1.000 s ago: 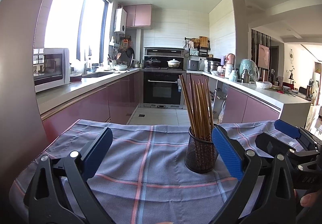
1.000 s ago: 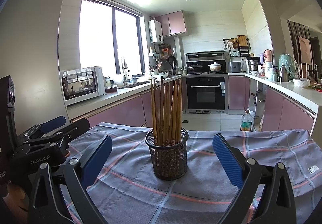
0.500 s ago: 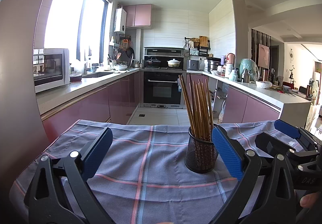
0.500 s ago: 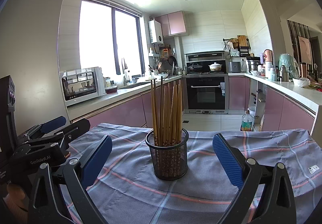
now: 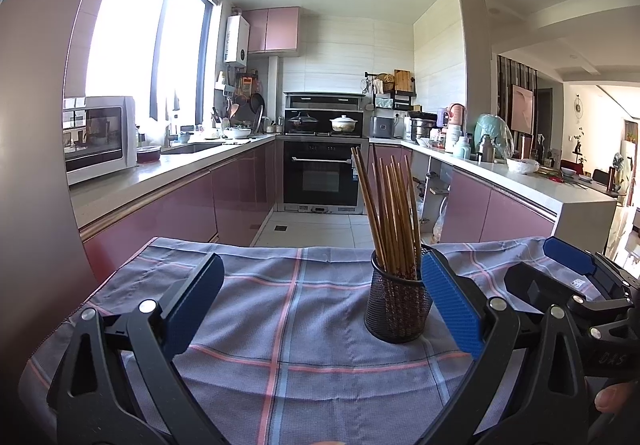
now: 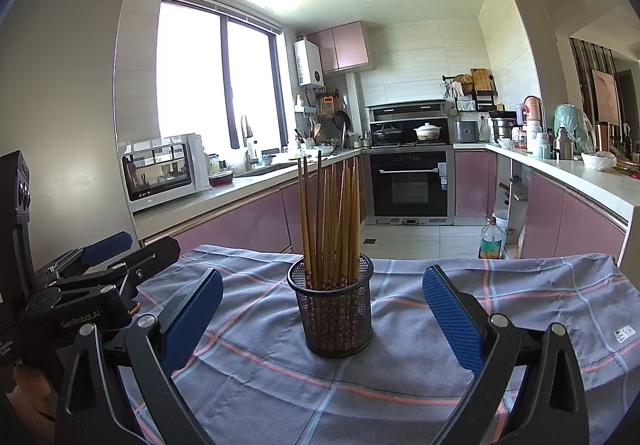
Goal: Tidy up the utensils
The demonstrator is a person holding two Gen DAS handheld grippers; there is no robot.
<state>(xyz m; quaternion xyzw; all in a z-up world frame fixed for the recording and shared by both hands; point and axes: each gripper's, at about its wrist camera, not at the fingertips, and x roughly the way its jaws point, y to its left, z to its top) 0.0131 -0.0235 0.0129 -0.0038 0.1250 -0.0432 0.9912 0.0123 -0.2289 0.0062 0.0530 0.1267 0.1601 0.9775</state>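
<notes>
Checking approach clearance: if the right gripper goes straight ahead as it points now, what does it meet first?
The mesh holder full of chopsticks, standing on the checked cloth. It sits centred between the right gripper's open jaws, so it would probably enter the gap; depth is unclear.

Bright daylight, window blown out; ceiling glare; fisheye-warped edges.

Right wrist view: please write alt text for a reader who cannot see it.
A black mesh holder full of upright wooden chopsticks stands on a plaid cloth, centred between the open right gripper. The left gripper sits at left; a kitchen lies behind.
</notes>
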